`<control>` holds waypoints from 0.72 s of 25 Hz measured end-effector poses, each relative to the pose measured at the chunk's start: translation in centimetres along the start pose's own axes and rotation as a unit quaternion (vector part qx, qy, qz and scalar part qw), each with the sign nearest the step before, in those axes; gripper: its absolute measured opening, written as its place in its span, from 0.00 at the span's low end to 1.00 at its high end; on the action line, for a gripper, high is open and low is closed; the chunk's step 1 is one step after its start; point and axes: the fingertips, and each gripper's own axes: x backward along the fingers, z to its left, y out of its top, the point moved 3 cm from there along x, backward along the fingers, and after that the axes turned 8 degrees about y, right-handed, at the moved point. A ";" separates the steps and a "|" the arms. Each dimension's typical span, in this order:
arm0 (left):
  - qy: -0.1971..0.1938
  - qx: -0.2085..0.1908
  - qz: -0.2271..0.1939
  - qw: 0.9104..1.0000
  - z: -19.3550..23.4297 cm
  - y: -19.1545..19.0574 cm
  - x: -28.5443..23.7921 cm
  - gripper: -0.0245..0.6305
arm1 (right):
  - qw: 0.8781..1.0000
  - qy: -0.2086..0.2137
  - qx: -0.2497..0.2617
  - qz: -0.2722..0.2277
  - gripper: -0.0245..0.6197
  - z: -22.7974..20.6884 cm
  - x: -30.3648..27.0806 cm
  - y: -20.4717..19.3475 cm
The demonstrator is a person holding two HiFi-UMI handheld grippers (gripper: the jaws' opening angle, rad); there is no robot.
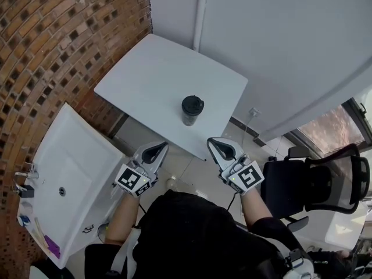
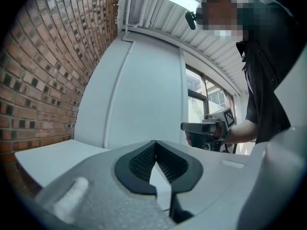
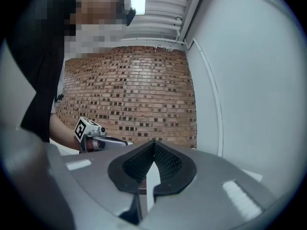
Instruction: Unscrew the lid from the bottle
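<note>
White table (image 1: 145, 74), head view: dark bottle (image 1: 192, 115) stands upright near the table's near edge, black lid (image 1: 192, 104) on it. Left gripper (image 1: 154, 151) and right gripper (image 1: 221, 149) both hang off that edge, apart from the bottle. Left gripper view: jaws pressed together, nothing between. Right gripper view: same, closed and empty. My read: task not started. Holding the bottle, gripping the lid and unscrewing are all left.

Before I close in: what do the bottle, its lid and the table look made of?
Bottle: dark body, plastic or tinted glass, too small to tell. Lid: black, dull sheen, likely plastic. Table: smooth white top, no grain, probably laminate.
</note>
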 end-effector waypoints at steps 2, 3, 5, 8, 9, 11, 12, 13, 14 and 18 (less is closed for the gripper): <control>-0.005 0.000 -0.007 1.000 1.1 0.2 -0.5 0.04 | 1.000 -0.001 -0.002 -0.003 0.05 -0.8 -1.4 0.1; -0.008 0.000 -0.008 1.000 1.6 0.2 -0.7 0.04 | 1.000 -0.001 0.001 -0.006 0.05 -1.2 -2.0 0.3; -0.012 -0.002 -0.006 1.000 2.6 -0.3 -1.0 0.04 | 1.000 -0.003 0.010 -0.016 0.05 -1.8 -3.0 0.4; -0.008 0.001 0.005 1.000 3.6 -0.8 -2.1 0.04 | 1.000 -0.006 0.011 -0.018 0.05 -2.7 -3.9 0.6; -0.008 0.003 0.007 1.000 3.8 -0.8 -2.6 0.04 | 1.000 -0.005 0.007 -0.015 0.05 -3.0 -4.2 0.7; -0.008 0.004 0.013 1.000 4.1 -1.2 -3.6 0.04 | 1.000 -0.002 0.003 -0.005 0.05 -3.9 -4.5 0.4; -0.006 0.004 0.018 1.000 4.3 -1.6 -4.2 0.04 | 1.000 -0.002 0.000 0.001 0.05 -4.5 -4.6 0.0; -0.002 0.002 0.023 1.000 4.5 -2.0 -4.9 0.04 | 1.000 -0.003 -0.004 0.004 0.05 -5.3 -4.6 -0.4; 0.003 0.000 0.028 1.000 4.7 -2.4 -5.6 0.04 | 1.000 -0.004 -0.007 0.005 0.05 -6.2 -4.7 -0.6; 0.019 0.002 0.042 0.999 5.3 -4.1 -7.4 0.04 | 1.000 0.000 -0.009 0.002 0.05 -9.3 -5.0 -1.2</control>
